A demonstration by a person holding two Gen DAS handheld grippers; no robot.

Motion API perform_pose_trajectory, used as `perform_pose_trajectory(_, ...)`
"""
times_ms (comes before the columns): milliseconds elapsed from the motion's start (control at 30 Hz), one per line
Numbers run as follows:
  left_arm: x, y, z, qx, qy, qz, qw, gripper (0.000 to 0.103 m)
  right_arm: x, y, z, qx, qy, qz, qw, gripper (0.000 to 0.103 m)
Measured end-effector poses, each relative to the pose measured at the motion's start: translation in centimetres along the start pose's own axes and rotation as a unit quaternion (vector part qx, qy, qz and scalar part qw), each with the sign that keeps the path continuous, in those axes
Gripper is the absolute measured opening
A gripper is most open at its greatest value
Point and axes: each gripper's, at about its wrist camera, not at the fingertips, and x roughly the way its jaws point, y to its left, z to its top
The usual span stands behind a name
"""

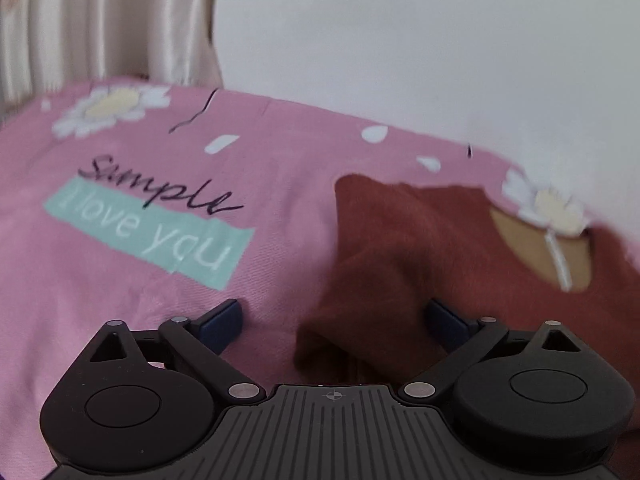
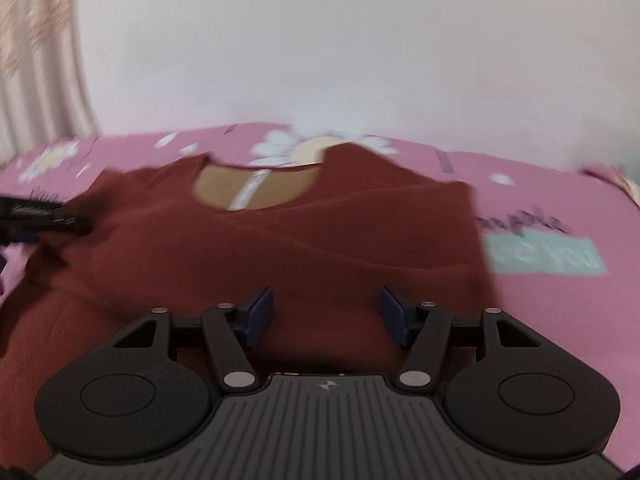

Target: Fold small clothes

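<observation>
A small dark red top (image 2: 280,240) lies on a pink bedsheet (image 2: 560,312), its round neck opening (image 2: 256,188) at the far side. In the left wrist view the red top (image 1: 400,248) shows at the right, with a fold of it bunched between the fingers. My left gripper (image 1: 334,318) is open, low over that fold at the top's left edge; its tip also shows at the left of the right wrist view (image 2: 44,220). My right gripper (image 2: 326,314) is open over the middle of the top, holding nothing.
The sheet (image 1: 100,280) carries daisy prints (image 1: 112,106) and a teal label with writing (image 1: 148,236). A white wall (image 2: 320,60) rises behind the bed. Cream curtains (image 1: 100,24) hang at the far left.
</observation>
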Motion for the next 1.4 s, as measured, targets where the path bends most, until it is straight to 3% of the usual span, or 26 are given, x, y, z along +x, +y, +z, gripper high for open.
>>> perform_pose_trajectory(100, 0.0, -0.4, -0.3, 0.014, -0.006, 0.015, 0.9998, 0.103, -1.1, -0.1, 0.3, 0.013, -0.016, -0.007, 1.0, 0.065)
perform_pose_trajectory(167, -0.2, -0.9, -0.4, 0.025, -0.011, 0.024, 0.9993, 0.103, -1.2, 0.6, 0.0, 0.001, -0.018, -0.008, 1.0, 0.078)
perform_pose_trajectory(300, -0.1, -0.6, -0.2, 0.015, -0.008, 0.016, 0.9997, 0.103, -0.5, 1.0, -0.8, -0.038, 0.001, -0.026, 0.999, 0.077)
perform_pose_trajectory(400, -0.1, -0.5, -0.3, 0.014, -0.009, 0.015, 0.9997, 0.103, -1.4, 0.5, -0.6, -0.024, -0.006, -0.028, 0.999, 0.077)
perform_pose_trajectory(533, -0.1, -0.6, -0.3, 0.016, -0.011, 0.019, 0.9996, 0.103, -1.8, -0.7, -0.3, 0.009, -0.002, -0.073, 0.997, 0.08)
perform_pose_trajectory(600, -0.1, -0.6, -0.3, 0.016, -0.011, 0.019, 0.9996, 0.103, -2.1, -1.2, -0.1, 0.032, -0.004, -0.072, 0.997, 0.08)
perform_pose_trajectory(867, -0.3, -0.4, -0.1, 0.01, -0.011, 0.016, 0.9998, 0.103, -3.7, 1.1, 0.1, 0.002, -0.024, -0.031, 0.999, 0.082)
perform_pose_trajectory(967, -2.1, 0.2, -0.3, 0.004, -0.018, 0.015, 0.9997, 0.103, -5.0, 1.9, -0.2, -0.014, -0.022, -0.01, 1.0, 0.088)
perform_pose_trajectory(1100, -5.9, 0.2, -1.5, 0.024, -0.037, 0.021, 0.9988, 0.103, -6.5, 2.9, -0.8, -0.042, 0.006, 0.033, 0.999, 0.088)
perform_pose_trajectory(1200, -8.6, 0.0, -2.5, 0.042, -0.044, 0.005, 0.9982, 0.103, -7.0, 3.9, -1.4, -0.059, 0.03, 0.067, 0.996, 0.089)
perform_pose_trajectory(1267, -9.9, -0.3, -3.4, 0.057, -0.036, -0.005, 0.9977, 0.103, -7.1, 4.2, -1.9, -0.058, 0.054, 0.089, 0.993, 0.089)
perform_pose_trajectory(1400, -11.2, -0.9, -6.2, 0.101, -0.006, -0.02, 0.9947, 0.103, -7.2, 3.5, -3.4, -0.055, 0.101, 0.093, 0.989, 0.089)
